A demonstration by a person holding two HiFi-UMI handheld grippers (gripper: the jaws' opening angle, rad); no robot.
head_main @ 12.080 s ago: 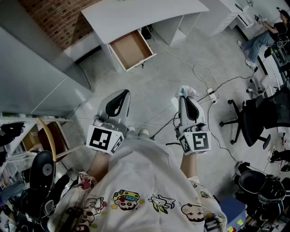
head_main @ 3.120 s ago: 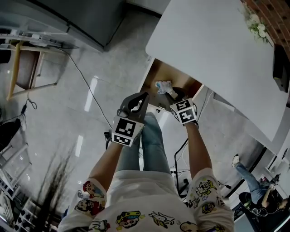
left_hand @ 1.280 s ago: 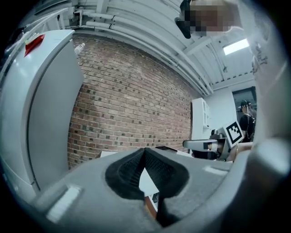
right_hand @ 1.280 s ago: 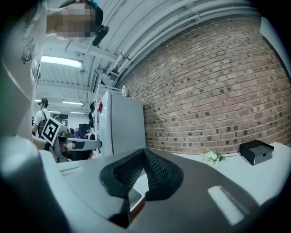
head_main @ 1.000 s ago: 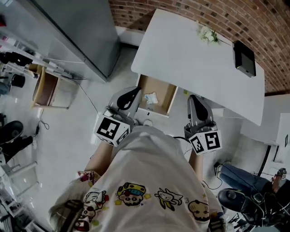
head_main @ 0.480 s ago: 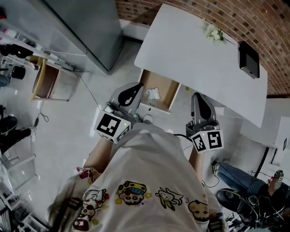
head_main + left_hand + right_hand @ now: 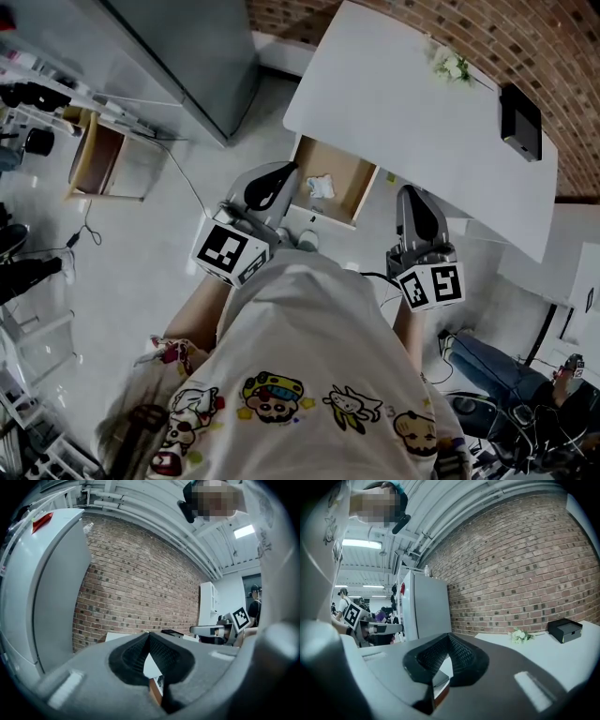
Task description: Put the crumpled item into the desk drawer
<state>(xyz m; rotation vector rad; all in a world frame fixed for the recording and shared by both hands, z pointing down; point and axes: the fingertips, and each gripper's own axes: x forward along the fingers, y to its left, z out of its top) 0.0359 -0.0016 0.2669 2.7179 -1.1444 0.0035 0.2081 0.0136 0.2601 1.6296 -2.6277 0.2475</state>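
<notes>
The crumpled white item (image 7: 322,187) lies inside the open wooden desk drawer (image 7: 349,175), which sticks out from under the white desk (image 7: 403,103). My left gripper (image 7: 280,172) is shut and empty, held just left of the drawer's front corner. My right gripper (image 7: 409,192) is shut and empty too, to the right of the drawer near the desk edge. Both are held close to the person's body. In the left gripper view the jaws (image 7: 149,634) meet with nothing between them. The right gripper view shows the same for its jaws (image 7: 449,635).
A small bunch of white flowers (image 7: 453,66) and a black box (image 7: 521,122) sit on the desk by the brick wall. A tall grey cabinet (image 7: 187,52) stands to the left, with a wooden stool (image 7: 94,159) beyond it. Cables run over the pale floor.
The view has drifted a little. Both grippers stay shut and drawn back near the body, and the crumpled item lies in the drawer as before.
</notes>
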